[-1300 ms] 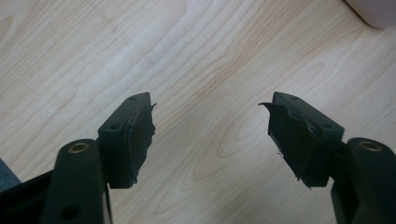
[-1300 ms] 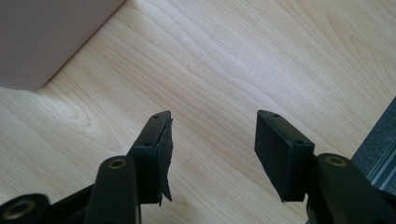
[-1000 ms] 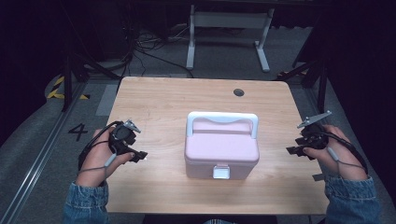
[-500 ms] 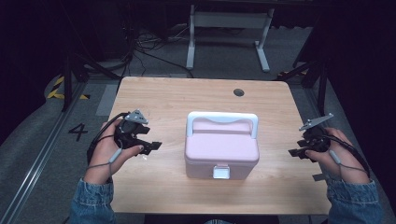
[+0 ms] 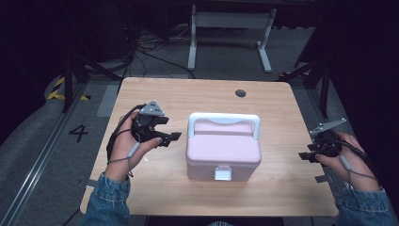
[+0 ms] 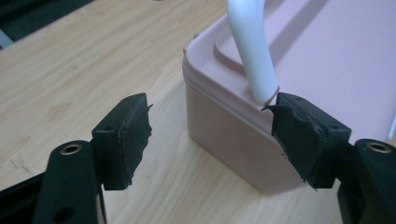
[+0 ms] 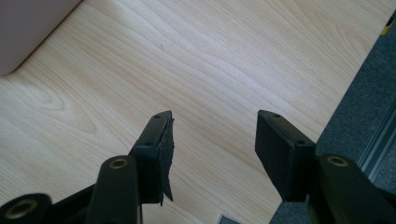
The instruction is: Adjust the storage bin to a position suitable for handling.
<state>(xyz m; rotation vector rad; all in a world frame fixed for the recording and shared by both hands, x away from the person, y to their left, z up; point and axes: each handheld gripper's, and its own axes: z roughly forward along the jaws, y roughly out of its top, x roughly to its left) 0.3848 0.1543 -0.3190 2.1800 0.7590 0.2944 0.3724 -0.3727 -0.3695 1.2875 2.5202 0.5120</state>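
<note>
You are bringing your left gripper [image 5: 171, 137] up to the pink box [image 5: 223, 149] at the desk's [image 5: 282, 103] middle, its jaws opening and empty; its white handle [image 6: 252, 46] is lying just ahead. Your right gripper [image 5: 305, 154] is waiting open near the right edge.

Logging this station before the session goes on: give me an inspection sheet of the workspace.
Surface: wooden table, round hole near the far edge.
Job's things: pink box, lid on, white handle lying flat, front latch.
Clutter: nothing seen.
Grippers: left gripper open beside the box; right gripper open at the table's right edge.
Cables: one trails from each gripper.
Surroundings: dark floor, white frame behind.
</note>
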